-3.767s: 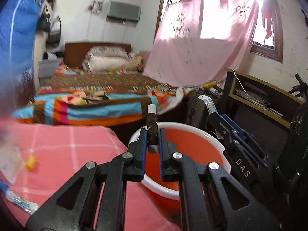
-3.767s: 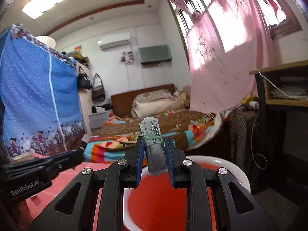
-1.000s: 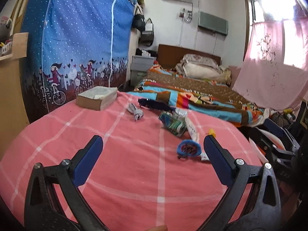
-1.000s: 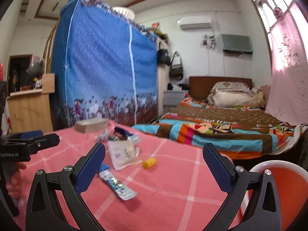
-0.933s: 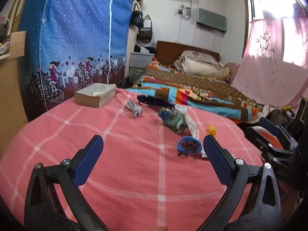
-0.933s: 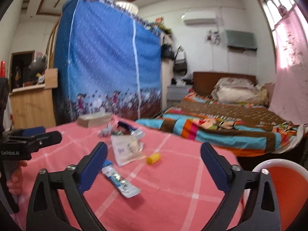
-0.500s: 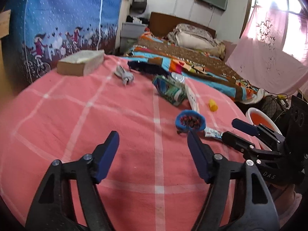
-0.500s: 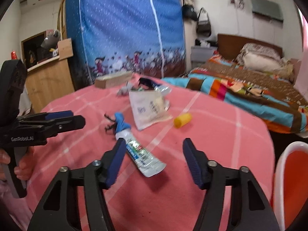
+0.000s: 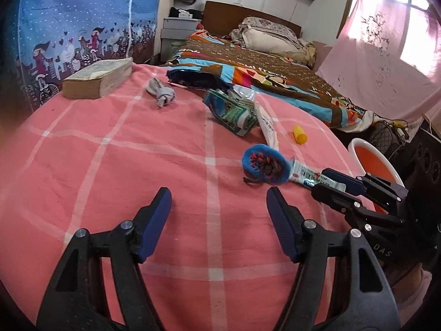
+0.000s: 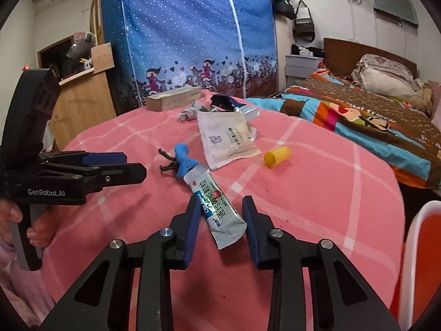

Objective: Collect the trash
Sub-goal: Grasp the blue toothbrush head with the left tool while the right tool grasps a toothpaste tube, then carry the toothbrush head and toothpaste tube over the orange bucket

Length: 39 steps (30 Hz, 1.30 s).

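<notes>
Both claws have dipped toward the pink checked bench (image 9: 137,149) and narrowed since a second ago, when they stood wide above it. Right claw (image 10: 220,207) is closing with the flat end of the toothpaste tube (image 10: 217,207) between its blue pads; the pads flank the tube and do not yet press on it. Just beyond the tube's far end lies a blue round scrubber (image 10: 183,160) touching it, and past that a white paper packet (image 10: 228,138), with a yellow cap (image 10: 277,156) to the right of the packet. Off the right claw's right side stands the red bin's white rim (image 10: 413,248).

Left claw (image 9: 219,201) is spread partway over bare cloth, nothing between its pads. Ahead and to its right lie the blue scrubber (image 9: 266,164) and the tube (image 9: 311,175), whose tail sits in the right claw (image 9: 335,184). Farther ahead are a green wrapper (image 9: 234,113), a grey crumpled scrap (image 9: 162,93) and, far left, a book (image 9: 96,78). Behind the bench is a bed (image 9: 261,63).
</notes>
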### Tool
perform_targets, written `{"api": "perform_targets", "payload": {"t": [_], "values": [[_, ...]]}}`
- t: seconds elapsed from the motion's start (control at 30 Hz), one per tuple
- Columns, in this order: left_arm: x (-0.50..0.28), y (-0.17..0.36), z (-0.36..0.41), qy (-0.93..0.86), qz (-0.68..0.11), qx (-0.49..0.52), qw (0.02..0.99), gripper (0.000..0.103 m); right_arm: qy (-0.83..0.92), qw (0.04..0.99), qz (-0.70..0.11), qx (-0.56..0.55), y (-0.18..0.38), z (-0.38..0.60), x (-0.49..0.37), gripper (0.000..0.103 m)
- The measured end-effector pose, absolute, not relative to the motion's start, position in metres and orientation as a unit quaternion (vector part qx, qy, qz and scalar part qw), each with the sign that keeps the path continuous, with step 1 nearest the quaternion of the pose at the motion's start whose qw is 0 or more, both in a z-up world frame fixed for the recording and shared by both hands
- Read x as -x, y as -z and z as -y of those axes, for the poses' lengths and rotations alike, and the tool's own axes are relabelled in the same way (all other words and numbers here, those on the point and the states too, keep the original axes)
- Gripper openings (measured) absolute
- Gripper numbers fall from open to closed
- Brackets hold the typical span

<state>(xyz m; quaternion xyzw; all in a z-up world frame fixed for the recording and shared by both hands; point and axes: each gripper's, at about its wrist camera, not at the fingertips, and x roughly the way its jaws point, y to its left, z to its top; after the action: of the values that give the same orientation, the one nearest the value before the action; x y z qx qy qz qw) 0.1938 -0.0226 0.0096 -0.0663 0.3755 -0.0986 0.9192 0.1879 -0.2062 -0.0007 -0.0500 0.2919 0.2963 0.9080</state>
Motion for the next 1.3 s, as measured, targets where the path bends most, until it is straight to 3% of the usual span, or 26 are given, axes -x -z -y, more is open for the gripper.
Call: {"api": "perform_targets", "payload": {"t": [0.1, 0.53, 0.6, 0.67, 0.7, 0.8, 0.97, 1.07, 1.1, 1.17, 1.3], "values": [[-0.197, -0.011, 0.031, 0.110, -0.378, 0.059, 0.917, 0.073, -0.268, 0.918, -0.290, 0.042, 0.000, 0.217, -0.190, 0.012], [-0.231, -0.012, 0.060, 0.148, -0.403, 0.047, 0.902, 0.072, -0.230, 0.923, -0.306, -0.031, 0.005, 0.256, -0.207, 0.013], [-0.234, -0.012, 0.062, 0.145, -0.403, 0.047, 0.902, 0.069, -0.231, 0.923, -0.305, -0.037, 0.004, 0.258, -0.208, 0.014], [-0.236, -0.011, 0.062, 0.143, -0.405, 0.050, 0.902, 0.056, -0.233, 0.924, -0.302, -0.040, 0.004, 0.258, -0.207, 0.014], [-0.235, -0.011, 0.062, 0.140, -0.406, 0.050, 0.902, 0.052, -0.233, 0.924, -0.301, -0.041, 0.004, 0.259, -0.206, 0.017], [-0.234, -0.010, 0.060, 0.136, -0.403, 0.054, 0.903, 0.046, -0.232, 0.926, -0.295, -0.039, 0.002, 0.259, -0.204, 0.040], [-0.229, -0.010, 0.058, 0.136, -0.395, 0.061, 0.906, 0.046, -0.222, 0.926, -0.304, -0.024, 0.003, 0.253, -0.206, 0.041], [-0.225, -0.012, 0.060, 0.136, -0.386, 0.063, 0.910, 0.046, -0.209, 0.928, -0.309, -0.005, 0.004, 0.247, -0.206, 0.036], [-0.224, -0.012, 0.059, 0.135, -0.383, 0.063, 0.912, 0.046, -0.208, 0.927, -0.311, 0.000, 0.005, 0.246, -0.206, 0.027], [-0.220, -0.015, 0.060, 0.135, -0.373, 0.064, 0.916, 0.046, -0.210, 0.926, -0.314, 0.005, 0.007, 0.244, -0.207, 0.020], [-0.213, -0.020, 0.061, 0.134, -0.350, 0.063, 0.925, 0.046, -0.210, 0.929, -0.304, 0.002, 0.005, 0.246, -0.203, 0.020]]}}
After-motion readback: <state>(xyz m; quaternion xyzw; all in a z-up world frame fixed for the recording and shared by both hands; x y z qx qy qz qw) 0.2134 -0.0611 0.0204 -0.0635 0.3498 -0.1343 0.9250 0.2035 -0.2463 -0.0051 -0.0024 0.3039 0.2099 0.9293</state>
